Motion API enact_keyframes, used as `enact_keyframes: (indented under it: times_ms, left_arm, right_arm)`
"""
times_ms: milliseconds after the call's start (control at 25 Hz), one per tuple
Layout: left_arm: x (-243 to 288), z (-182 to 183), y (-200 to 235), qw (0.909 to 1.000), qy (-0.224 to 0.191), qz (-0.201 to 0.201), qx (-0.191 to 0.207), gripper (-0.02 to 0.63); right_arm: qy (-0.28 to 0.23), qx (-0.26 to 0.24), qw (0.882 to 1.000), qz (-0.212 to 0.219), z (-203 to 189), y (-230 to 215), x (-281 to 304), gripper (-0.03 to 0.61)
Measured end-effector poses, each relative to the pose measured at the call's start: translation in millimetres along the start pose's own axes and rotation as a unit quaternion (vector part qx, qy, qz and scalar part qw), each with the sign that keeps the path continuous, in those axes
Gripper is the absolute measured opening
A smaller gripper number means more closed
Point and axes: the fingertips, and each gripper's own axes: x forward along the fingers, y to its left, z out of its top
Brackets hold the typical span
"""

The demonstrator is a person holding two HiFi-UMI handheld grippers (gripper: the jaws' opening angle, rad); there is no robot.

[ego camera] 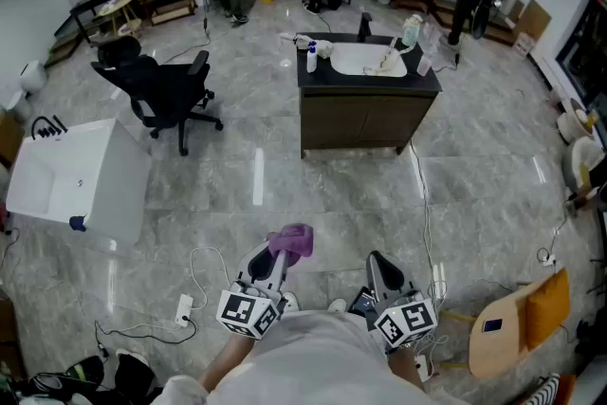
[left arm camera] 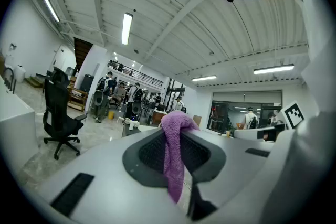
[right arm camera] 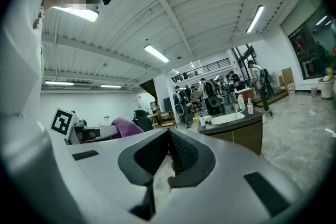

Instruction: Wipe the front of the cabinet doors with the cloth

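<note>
Left tongs (ego camera: 273,259) clamp cloth (ego camera: 294,240); right tongs (ego camera: 380,268) closed, empty; cabinet doors (ego camera: 356,119) shadowed.

Purple marks the fabric cloth (ego camera: 292,240), marbled grey the stone floor (ego camera: 285,194), dark brown the wooden cabinet (ego camera: 360,120), black its countertop (ego camera: 316,77), white its basin (ego camera: 365,62).
</note>
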Motion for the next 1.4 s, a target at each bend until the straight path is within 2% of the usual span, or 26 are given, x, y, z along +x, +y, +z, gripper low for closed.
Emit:
enact_keyframes:
  times_ms: [400, 720, 960, 1400]
  left_arm:
    - [5.1, 0.3, -28.2, 0.9998, -0.001, 0.022, 0.003, 0.046]
    - [32.7, -11.5, -65.8, 0.9997, 0.017, -0.015, 0.009, 0.046]
    - [55.2, -16.1, -94.9, 0.9988, 0.024, -0.04, 0.012, 0.046]
    - [84.5, -27.7, -134.4, 0.9991, 0.011, -0.04, 0.004, 0.046]
  right_arm:
    - [-0.005, -0.005, 1.0, 0.025, 8.9, -17.0, -8.1, 0.026]
    - [0.002, -0.002, 1.0, -0.003, 3.5, -51.3, -32.6, 0.026]
    - [-0.004, -0.005, 1.0, 0.004, 9.5, -71.3, -48.4, 0.026]
    - [-0.022, -0.014, 1.0, -0.002, 20.8, -116.7, -77.0, 0.028]
